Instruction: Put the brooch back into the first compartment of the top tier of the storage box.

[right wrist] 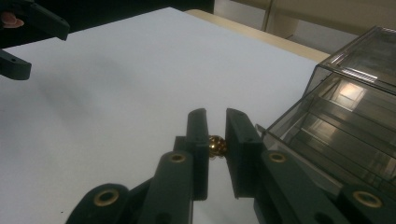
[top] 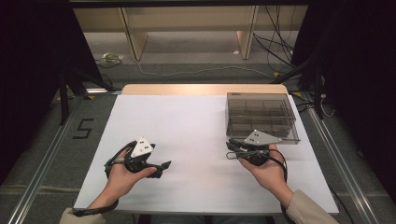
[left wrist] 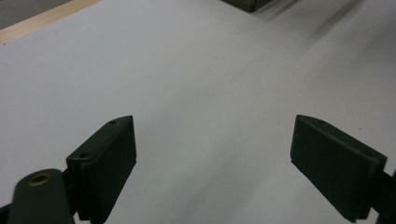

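A person's left hand holds my left gripper (top: pixel 161 168) over the white sheet (top: pixel 187 130) at the front left. Its jaws stand wide apart above bare sheet, and the left gripper view has the gripper (left wrist: pixel 215 161) open with nothing between the pads. My right gripper (top: pixel 229 148) is held at the front right, just before the near left corner of a smoky clear compartment box (top: pixel 261 116). The right gripper view has the gripper (right wrist: pixel 216 119) with its jaws nearly together and holding nothing, the box (right wrist: pixel 355 107) close on its right.
The sheet covers a wooden table (top: pixel 201 88). A grey floor with a "5" mark (top: pixel 83 128) lies to the left, and metal rails (top: pixel 336 158) run along both sides. Cables (top: pixel 275 46) and wooden furniture legs (top: pixel 135 42) sit beyond the far edge.
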{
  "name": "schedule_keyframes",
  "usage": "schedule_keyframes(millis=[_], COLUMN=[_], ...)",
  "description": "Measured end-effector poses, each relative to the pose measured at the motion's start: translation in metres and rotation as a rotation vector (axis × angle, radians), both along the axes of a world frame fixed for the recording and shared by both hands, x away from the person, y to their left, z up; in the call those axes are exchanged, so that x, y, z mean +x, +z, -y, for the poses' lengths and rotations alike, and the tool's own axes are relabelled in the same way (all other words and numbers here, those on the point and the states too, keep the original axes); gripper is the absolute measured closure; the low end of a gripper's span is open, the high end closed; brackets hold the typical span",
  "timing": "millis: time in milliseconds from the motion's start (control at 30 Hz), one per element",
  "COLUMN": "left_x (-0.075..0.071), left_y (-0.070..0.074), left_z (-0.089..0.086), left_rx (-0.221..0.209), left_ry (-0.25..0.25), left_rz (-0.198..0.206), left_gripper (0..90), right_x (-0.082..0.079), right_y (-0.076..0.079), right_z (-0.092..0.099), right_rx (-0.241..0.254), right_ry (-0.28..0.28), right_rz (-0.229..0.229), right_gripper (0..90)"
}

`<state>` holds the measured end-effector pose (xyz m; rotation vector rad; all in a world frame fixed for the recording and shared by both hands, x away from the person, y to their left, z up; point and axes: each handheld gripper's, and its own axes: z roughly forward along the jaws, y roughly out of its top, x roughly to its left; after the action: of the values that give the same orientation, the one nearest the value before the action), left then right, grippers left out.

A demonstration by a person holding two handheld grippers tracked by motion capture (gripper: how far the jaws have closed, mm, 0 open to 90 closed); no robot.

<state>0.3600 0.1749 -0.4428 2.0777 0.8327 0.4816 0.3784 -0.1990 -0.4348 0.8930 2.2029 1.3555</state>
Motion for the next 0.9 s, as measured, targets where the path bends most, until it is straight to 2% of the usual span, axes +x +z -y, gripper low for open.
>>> schedule_keyframes(millis=[900], left_x=[0.0003], left_y=[-0.0004], left_z=[0.0004], left_rx=[0.000], left_ry=[-0.003], left_rz=[-0.002], left_gripper=[14.4], right_x=[0.0016], right_y=[0.0020], right_z=[0.0030], right_rx=[0.014], right_ry=[-0.015], right_rz=[0.000], right_gripper=[81.0])
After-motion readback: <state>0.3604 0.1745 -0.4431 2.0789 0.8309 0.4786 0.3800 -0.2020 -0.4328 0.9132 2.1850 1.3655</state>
